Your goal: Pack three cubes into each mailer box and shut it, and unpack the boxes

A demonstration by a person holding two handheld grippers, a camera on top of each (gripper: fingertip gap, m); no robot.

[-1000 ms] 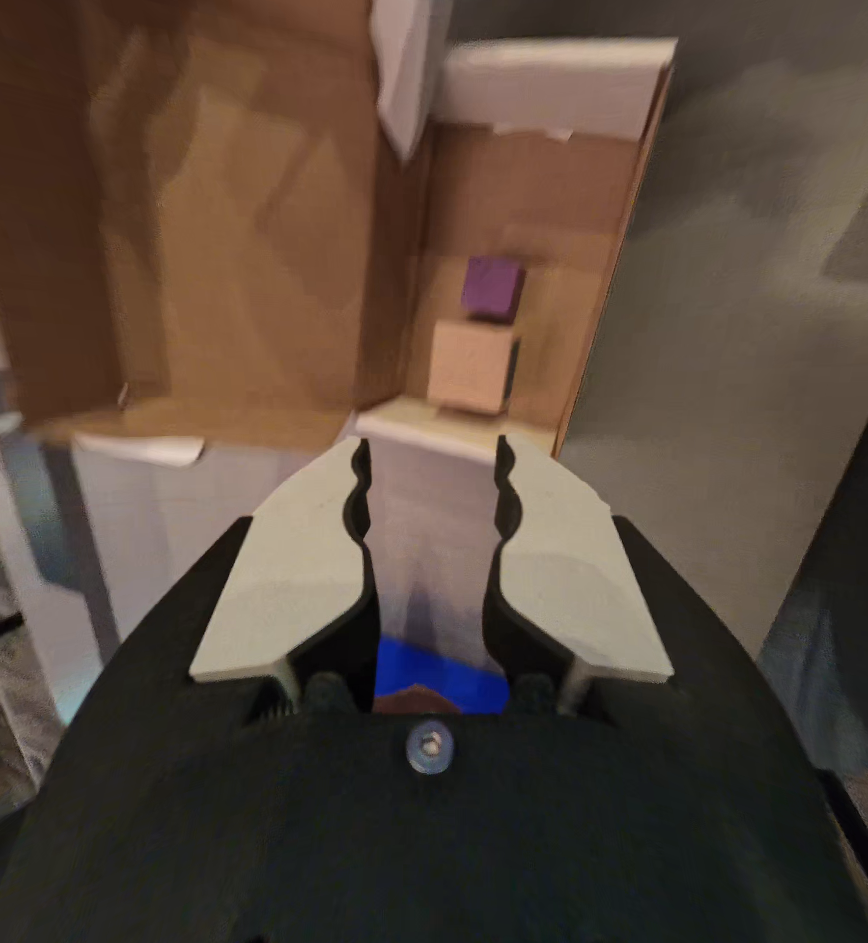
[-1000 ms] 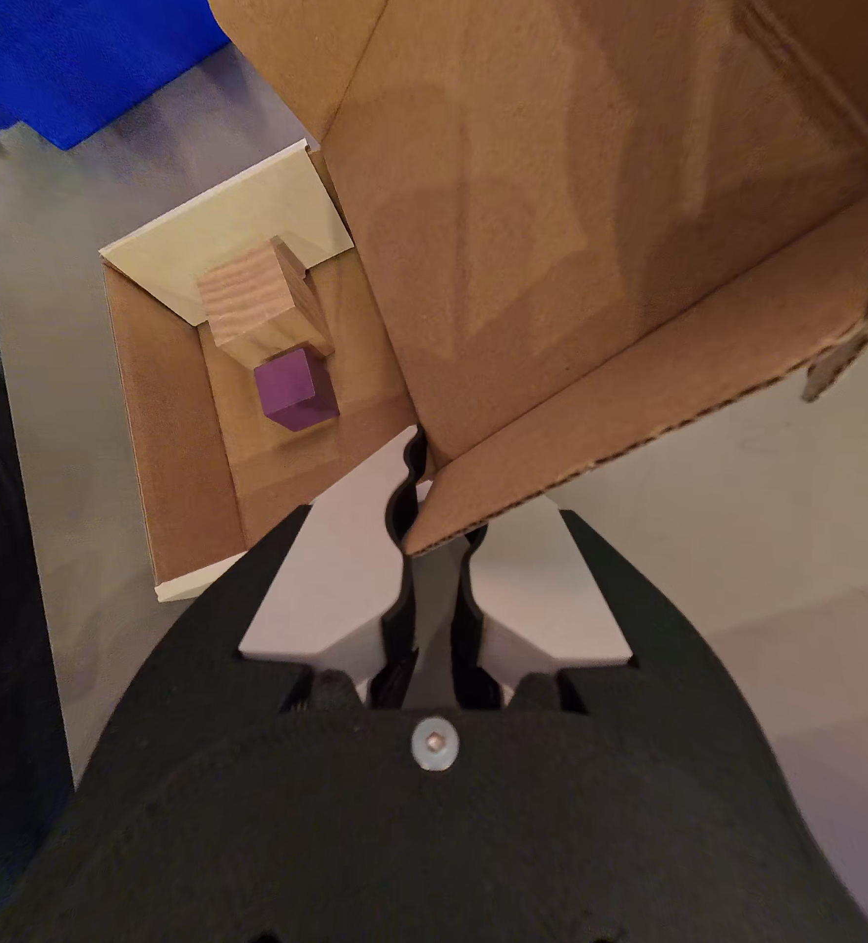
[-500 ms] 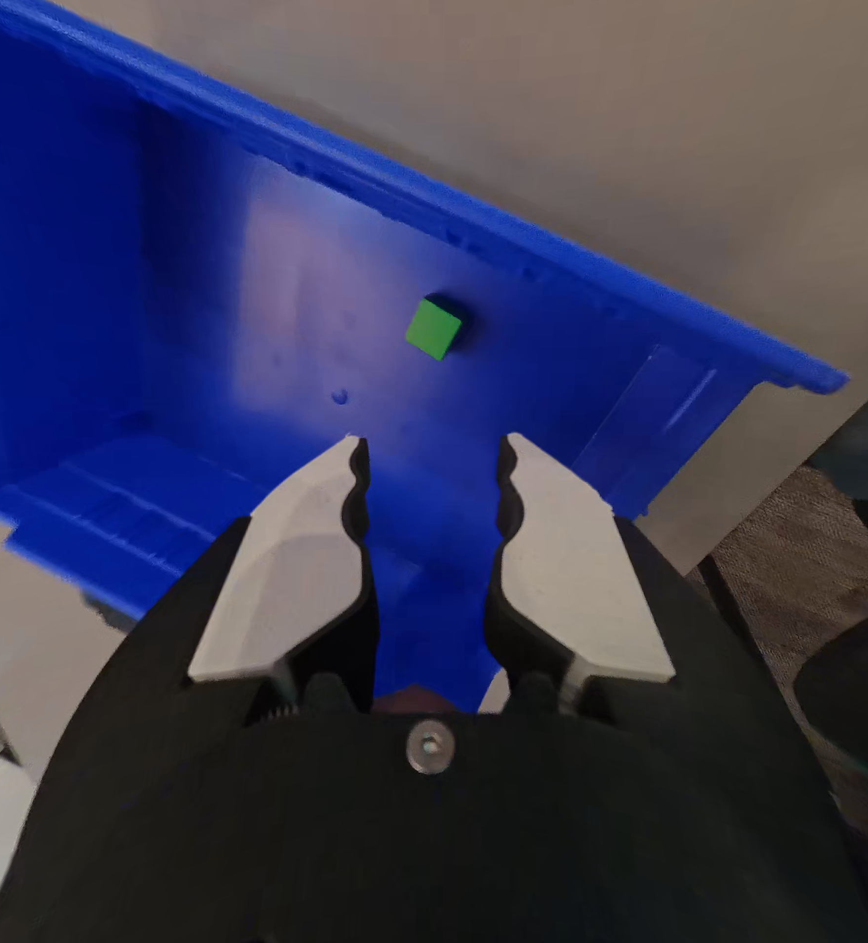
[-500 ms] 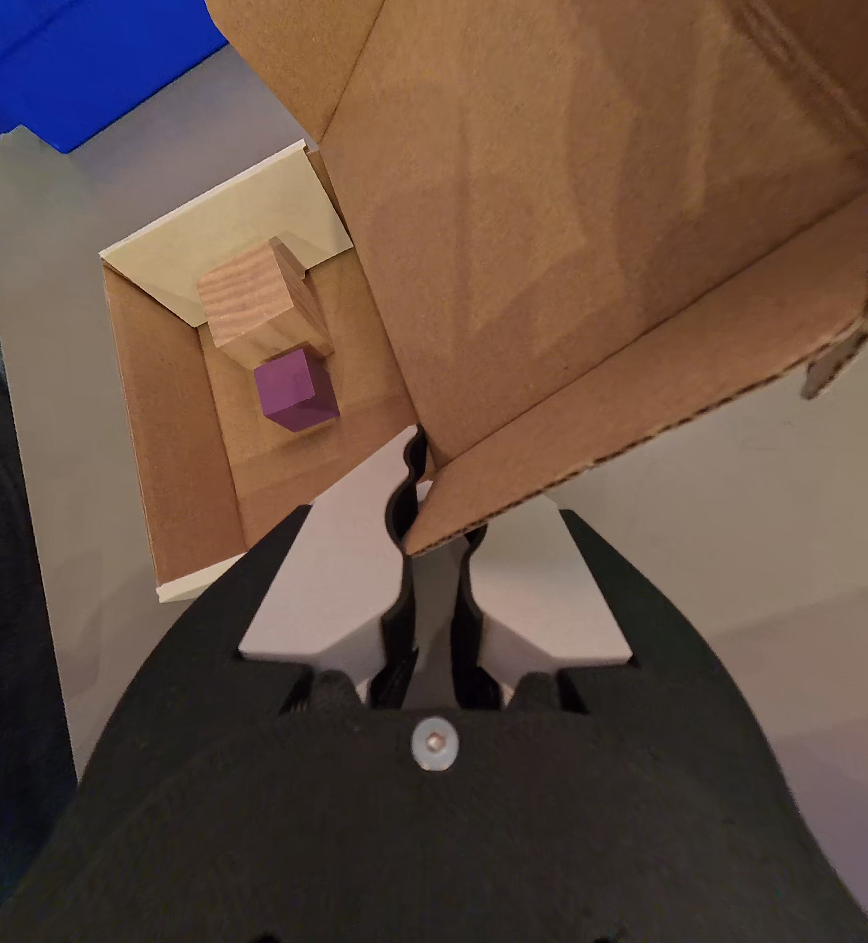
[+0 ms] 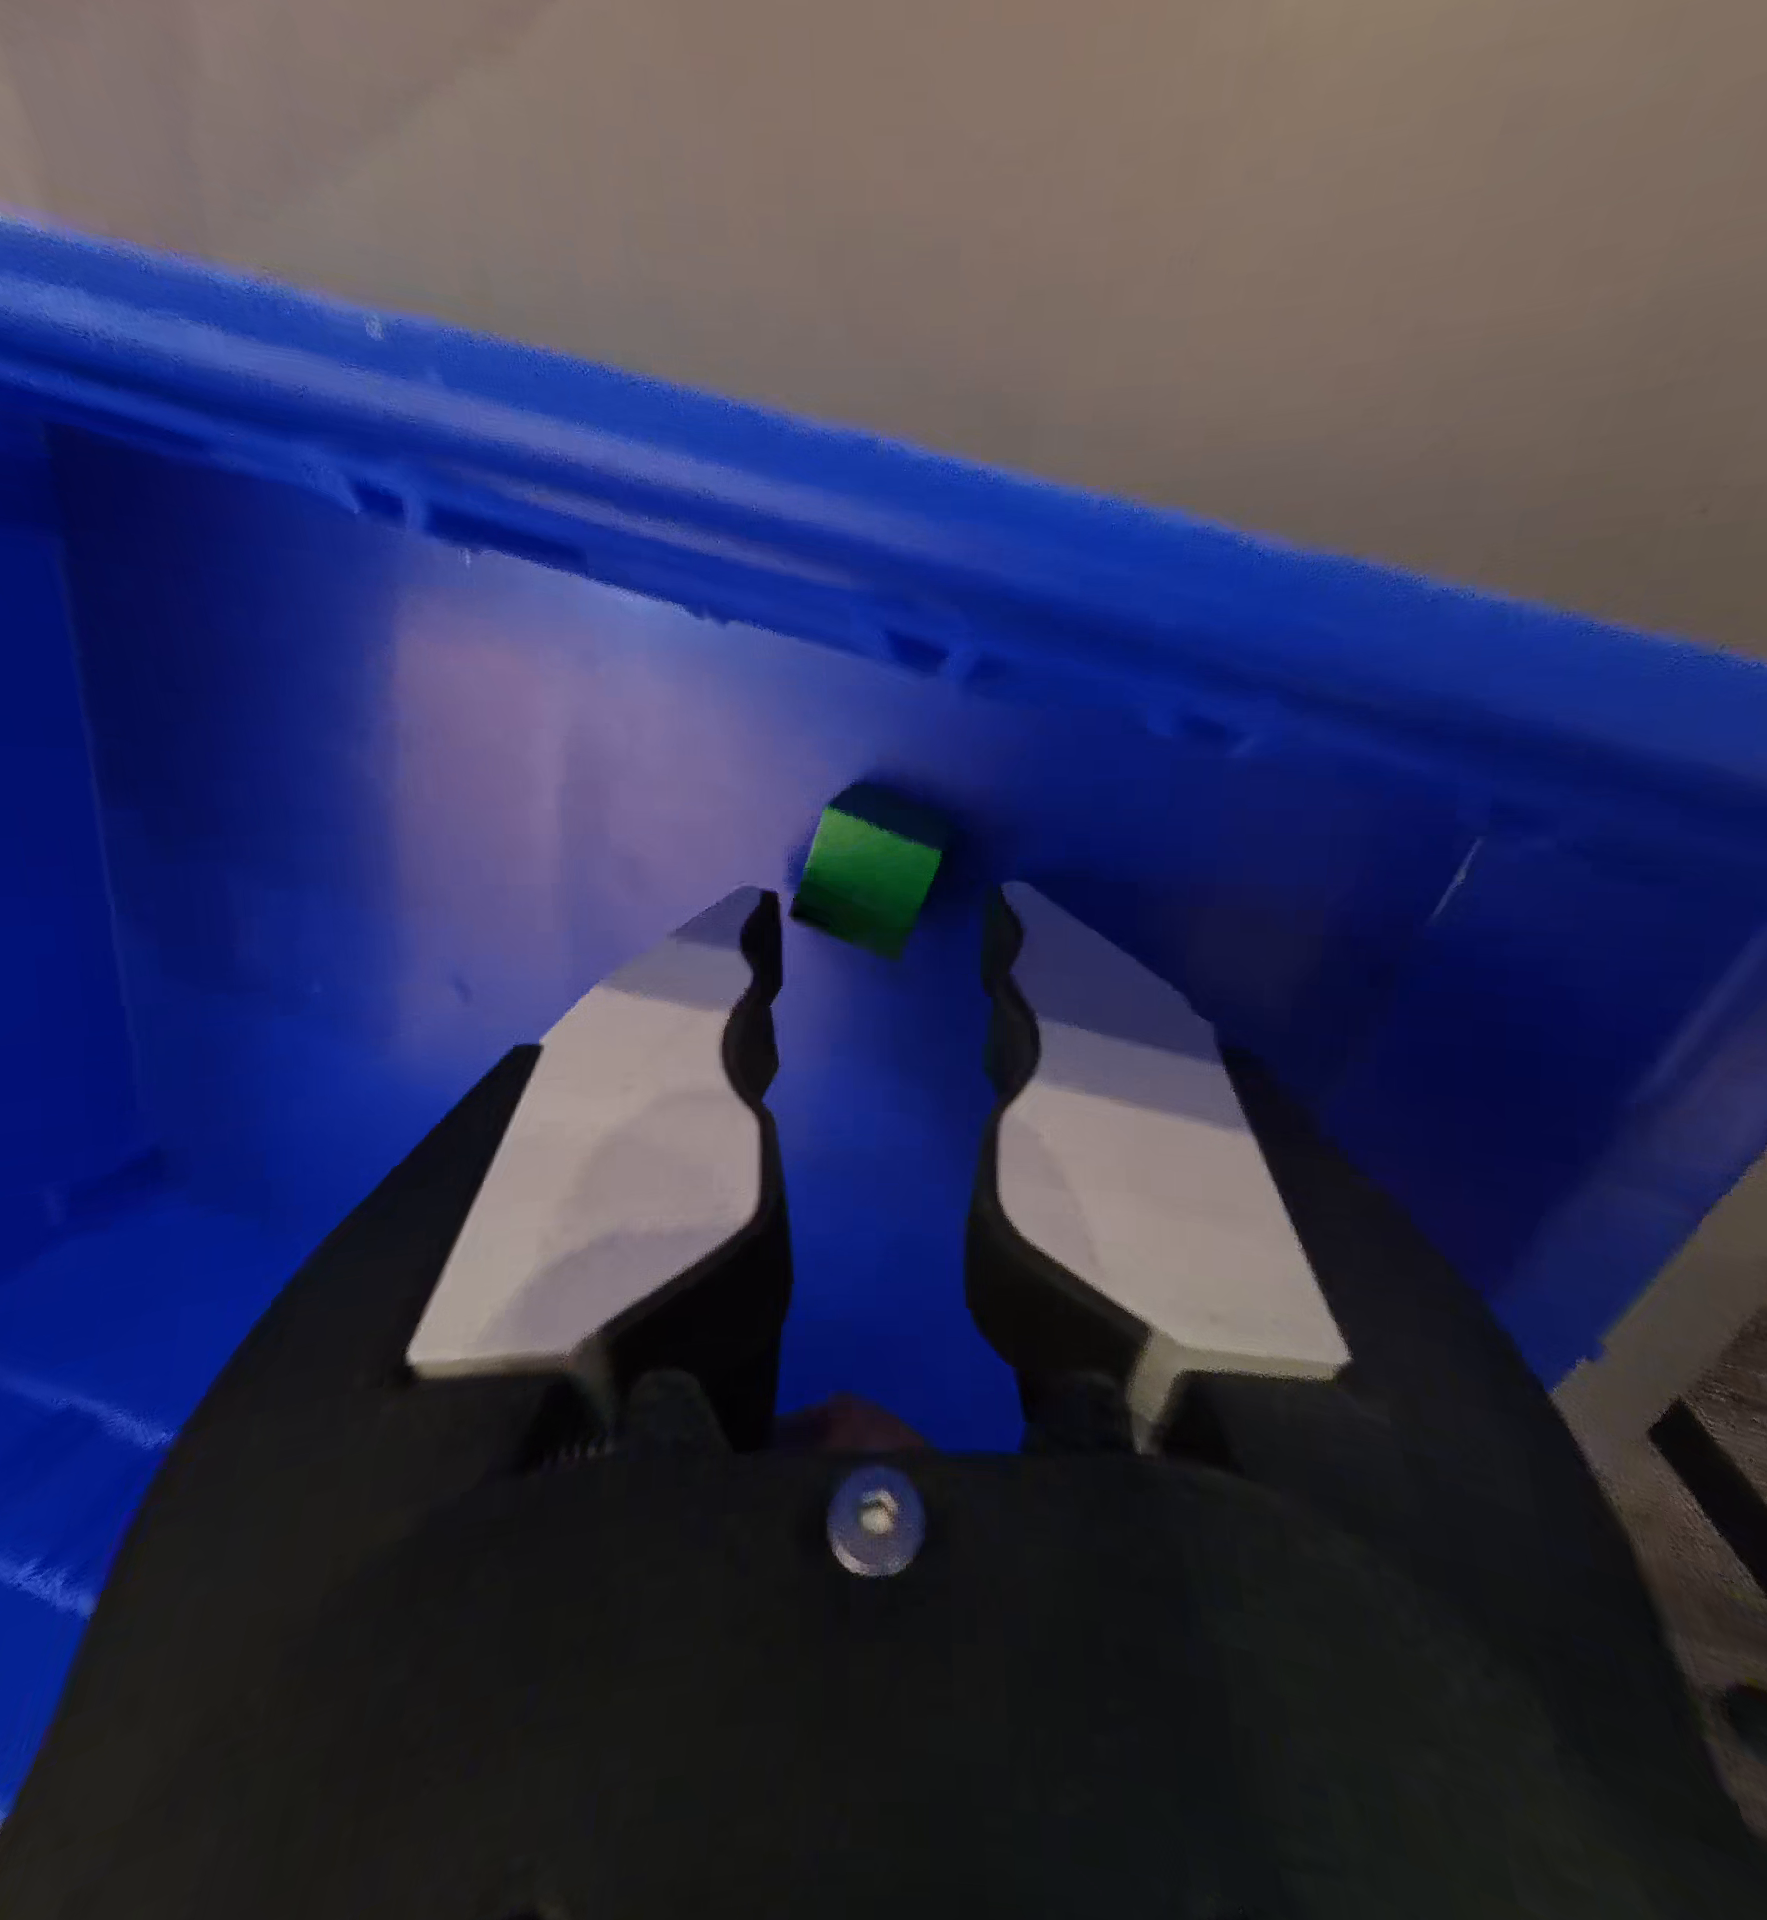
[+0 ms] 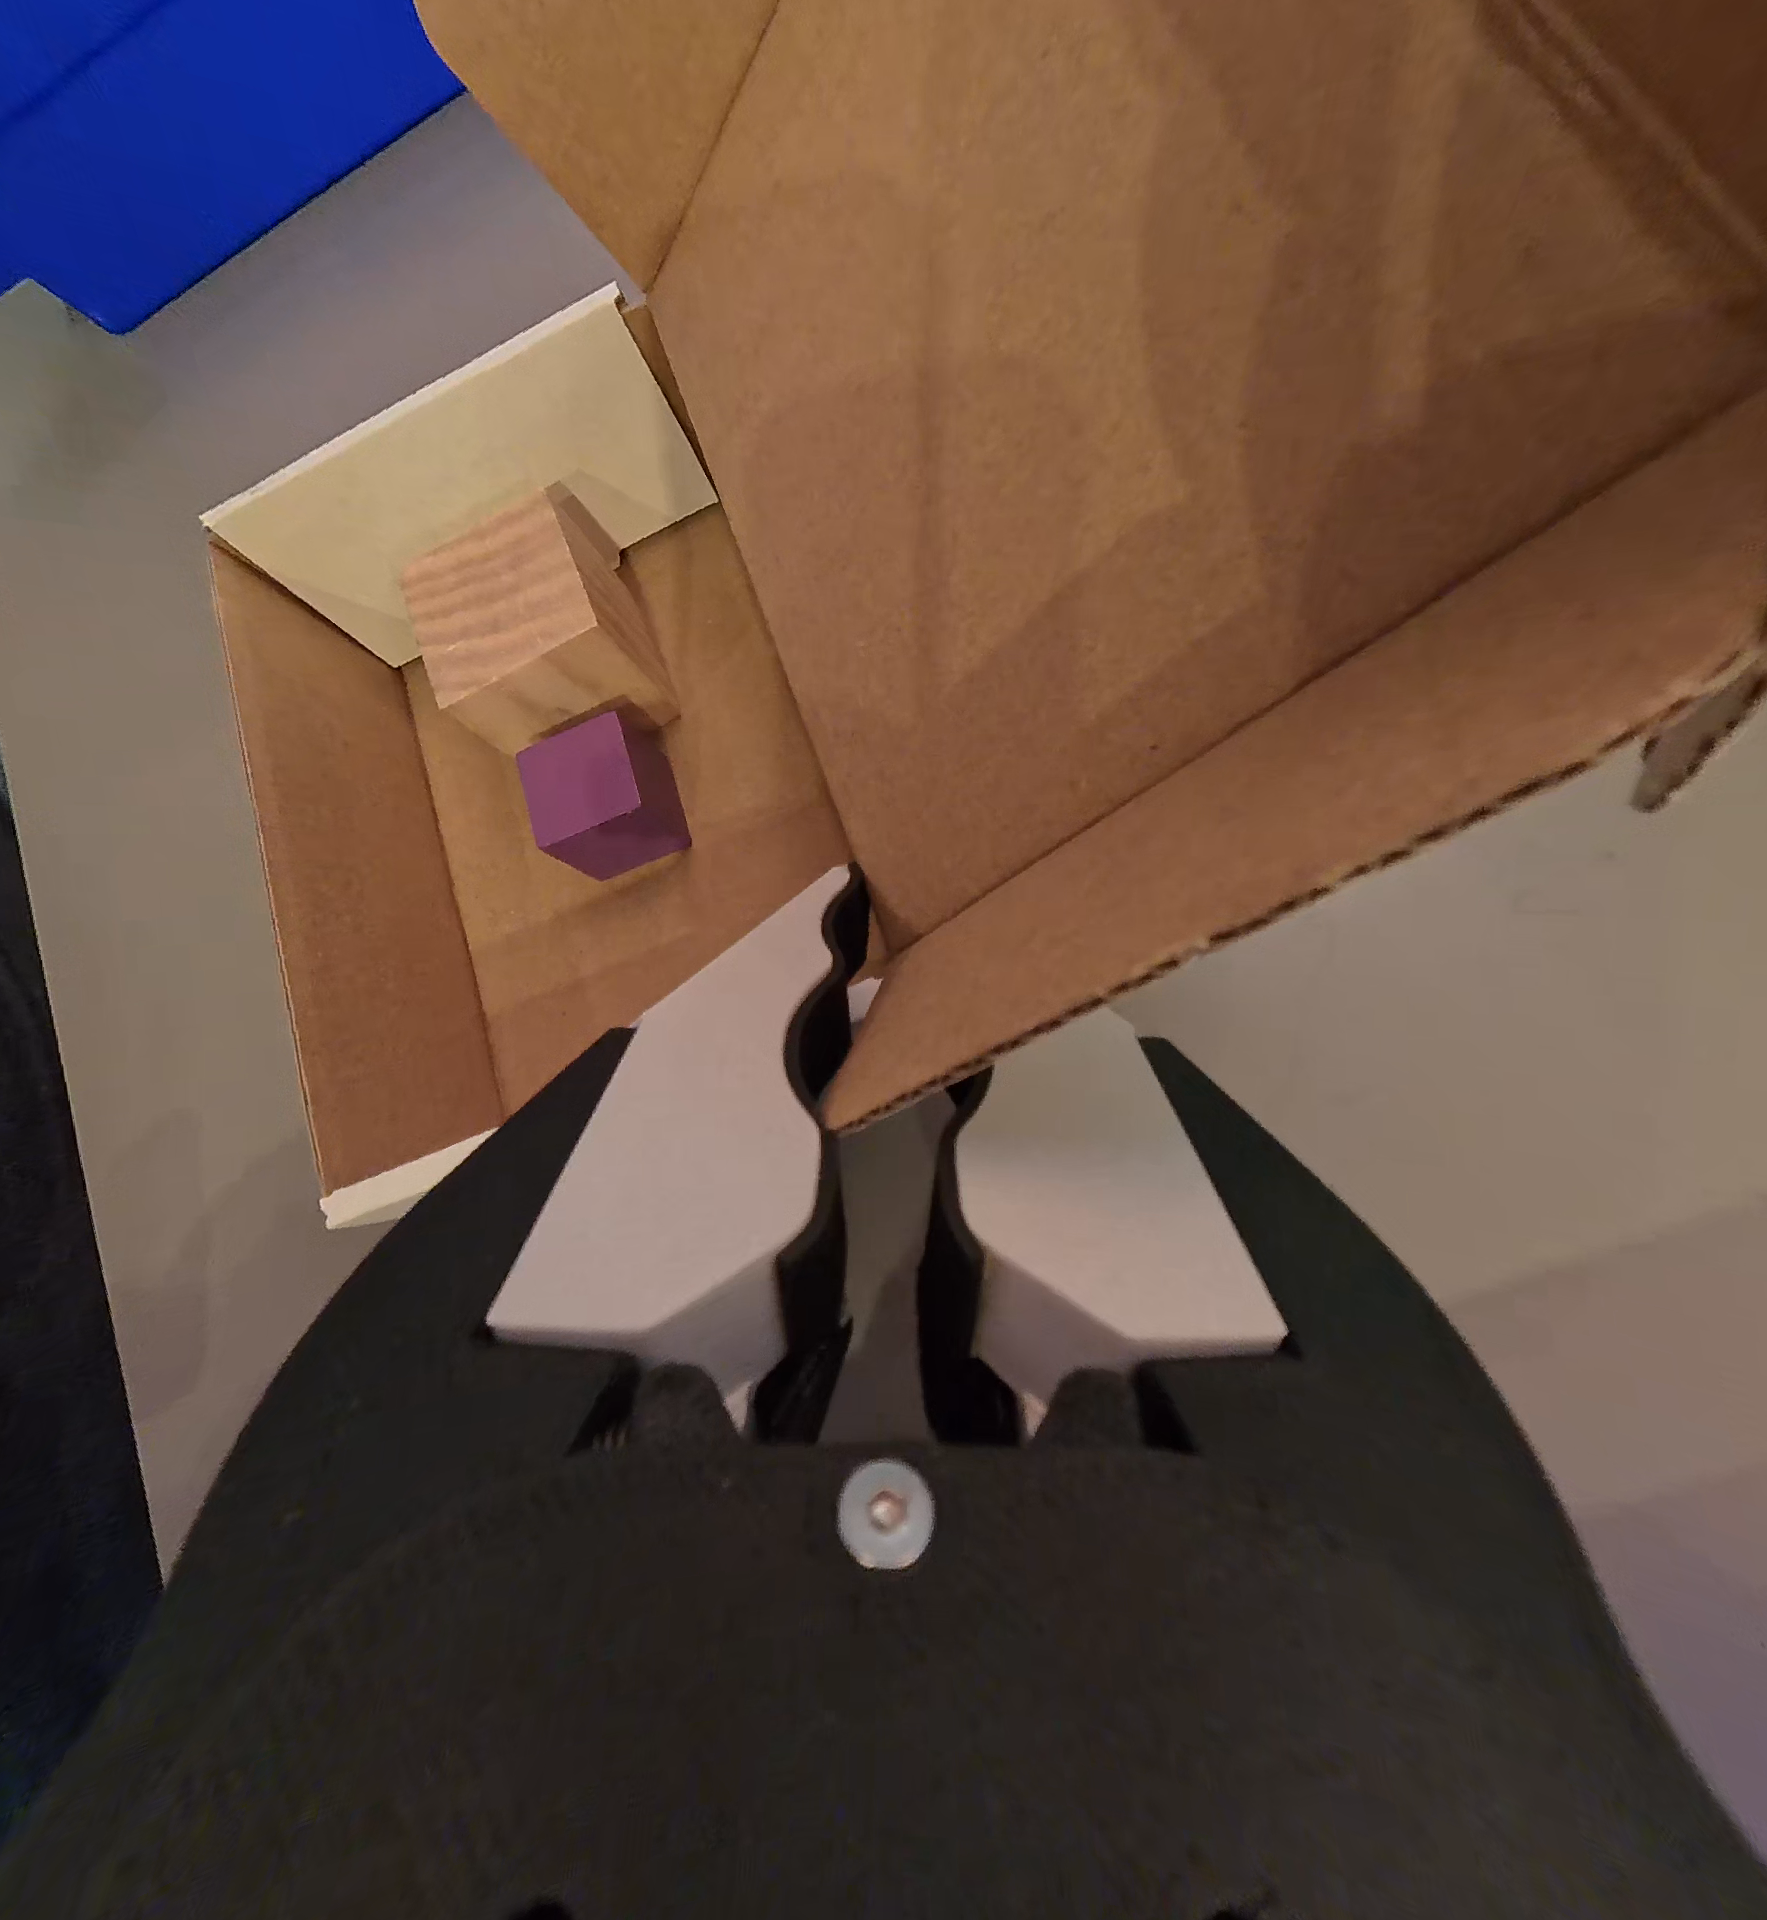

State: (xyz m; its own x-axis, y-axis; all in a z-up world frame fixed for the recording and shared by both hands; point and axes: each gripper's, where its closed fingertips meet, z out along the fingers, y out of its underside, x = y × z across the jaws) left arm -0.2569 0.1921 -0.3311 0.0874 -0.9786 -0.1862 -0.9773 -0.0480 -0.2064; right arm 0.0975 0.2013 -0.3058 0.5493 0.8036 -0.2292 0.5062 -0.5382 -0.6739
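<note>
My left gripper point(image 5: 881, 904) fingers apart before green cube point(image 5: 866, 881) in blue bin point(image 5: 962, 540), my right gripper point(image 6: 863, 997) clamped on box lid point(image 6: 1222, 468), wooden cube point(image 6: 515, 613) and purple cube point(image 6: 593, 784) inside box point(image 6: 339, 831).

A small green cube point(image 5: 866, 883) lies on the floor of a blue bin, close against its far wall, one corner turned toward the camera. The mailer box point(image 6: 359, 883) stands open on the table, brown inside with pale outer edges. Its lid point(image 6: 1118, 436) is raised and tilted over the opening. Inside sit a larger bare wooden cube point(image 6: 510, 613) and a smaller purple cube point(image 6: 598, 795), touching each other, the purple one nearer the camera.
</note>
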